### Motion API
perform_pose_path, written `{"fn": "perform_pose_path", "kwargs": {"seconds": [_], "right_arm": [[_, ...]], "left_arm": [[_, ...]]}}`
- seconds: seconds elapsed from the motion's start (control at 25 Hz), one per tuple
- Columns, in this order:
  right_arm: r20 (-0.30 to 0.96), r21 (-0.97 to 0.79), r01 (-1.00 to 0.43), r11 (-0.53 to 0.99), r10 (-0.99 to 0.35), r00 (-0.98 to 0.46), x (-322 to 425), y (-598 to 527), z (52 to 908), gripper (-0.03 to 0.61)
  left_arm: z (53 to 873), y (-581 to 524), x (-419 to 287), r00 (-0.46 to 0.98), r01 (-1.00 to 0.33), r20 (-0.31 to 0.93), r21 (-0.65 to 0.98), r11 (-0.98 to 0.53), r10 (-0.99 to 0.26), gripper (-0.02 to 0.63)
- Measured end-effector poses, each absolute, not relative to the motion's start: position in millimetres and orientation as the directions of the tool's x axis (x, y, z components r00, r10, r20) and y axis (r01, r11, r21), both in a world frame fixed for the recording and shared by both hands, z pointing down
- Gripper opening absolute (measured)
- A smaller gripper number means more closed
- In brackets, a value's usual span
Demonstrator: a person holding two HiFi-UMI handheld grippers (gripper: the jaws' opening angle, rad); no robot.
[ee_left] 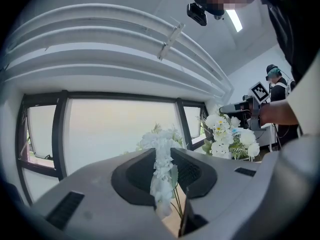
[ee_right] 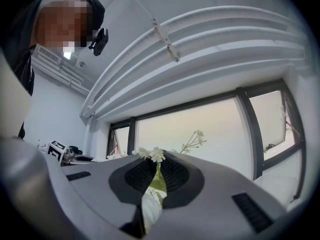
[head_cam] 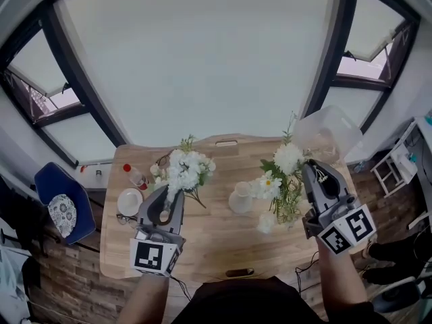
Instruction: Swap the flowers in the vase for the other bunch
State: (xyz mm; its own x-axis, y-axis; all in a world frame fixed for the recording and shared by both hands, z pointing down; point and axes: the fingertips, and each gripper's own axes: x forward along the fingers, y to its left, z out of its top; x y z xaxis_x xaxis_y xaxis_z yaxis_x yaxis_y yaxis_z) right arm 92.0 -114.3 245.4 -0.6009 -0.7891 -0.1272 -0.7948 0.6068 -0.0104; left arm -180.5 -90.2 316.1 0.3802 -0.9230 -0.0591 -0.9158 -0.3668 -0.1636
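A white vase (head_cam: 241, 198) stands empty on the wooden table (head_cam: 202, 248), between my two grippers. My left gripper (head_cam: 168, 200) is shut on the stems of a bunch of white flowers (head_cam: 184, 170), held up left of the vase. In the left gripper view the white blossoms (ee_left: 162, 165) are pinched between the jaws. My right gripper (head_cam: 308, 174) is shut on a bunch of daisies and greenery (head_cam: 282, 179), held just right of the vase. In the right gripper view a small daisy (ee_right: 156, 155) and a leaf (ee_right: 152, 193) sit between the pads.
A white plate (head_cam: 129, 202), a red-capped bottle (head_cam: 134, 175) and a pair of glasses (head_cam: 124, 218) lie at the table's left end. A clear plastic bin (head_cam: 329, 133) is at the back right. A blue chair (head_cam: 62, 208) stands left of the table, under the windows.
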Motion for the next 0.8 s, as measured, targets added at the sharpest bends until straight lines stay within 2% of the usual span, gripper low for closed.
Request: {"fn": "perform_pose_path", "kwargs": {"seconds": [0.8], "right_arm": [[-0.098,-0.074,-0.846,0.528,-0.848,-0.520,163,-94,276,0.043]], "left_arm": [[289,-103,-128,0.450,-0.881,-0.082,-0.203,-0.427,-0.889,0.086]]}}
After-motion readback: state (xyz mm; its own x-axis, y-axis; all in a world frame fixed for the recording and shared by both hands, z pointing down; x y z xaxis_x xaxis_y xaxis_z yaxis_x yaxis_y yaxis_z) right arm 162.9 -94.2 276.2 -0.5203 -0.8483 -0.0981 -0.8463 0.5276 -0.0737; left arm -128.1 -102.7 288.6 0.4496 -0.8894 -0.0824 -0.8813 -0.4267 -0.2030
